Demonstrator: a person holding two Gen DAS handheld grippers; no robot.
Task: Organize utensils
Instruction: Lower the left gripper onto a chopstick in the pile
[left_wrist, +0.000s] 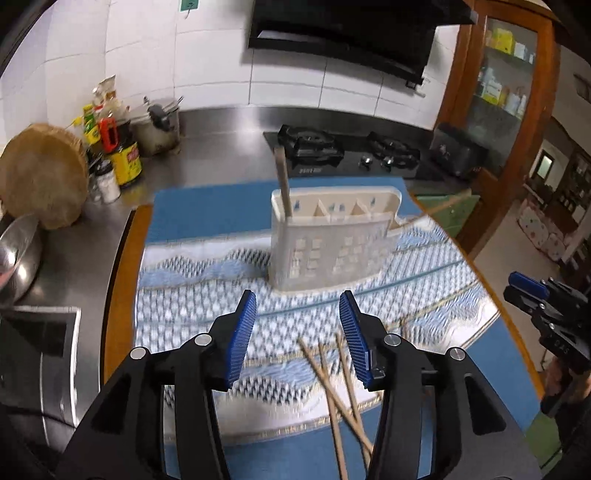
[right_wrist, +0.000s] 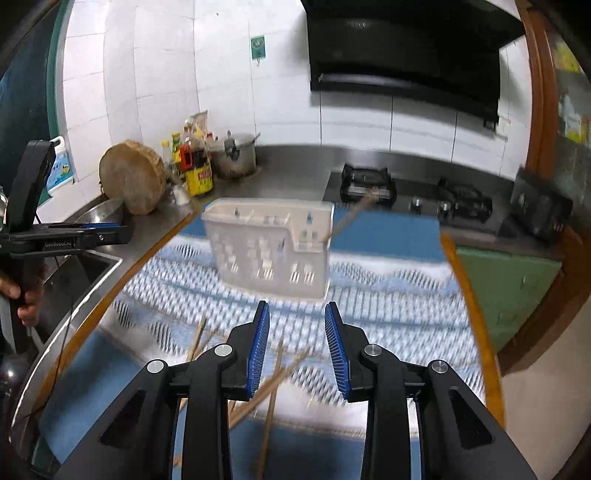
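Steel counter (left_wrist: 229, 155), blue woven cloth (left_wrist: 207, 317), white-tiled wall (left_wrist: 147, 55)

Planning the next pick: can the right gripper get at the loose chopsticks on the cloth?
Probably yes: the right gripper has its jaws open, and the chopsticks lie uncovered just below them.

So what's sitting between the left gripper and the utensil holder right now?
Nothing but patterned cloth. In the left wrist view, the left gripper is open and the stretch to the utensil holder is bare; the loose chopsticks lie nearer, under its right finger.
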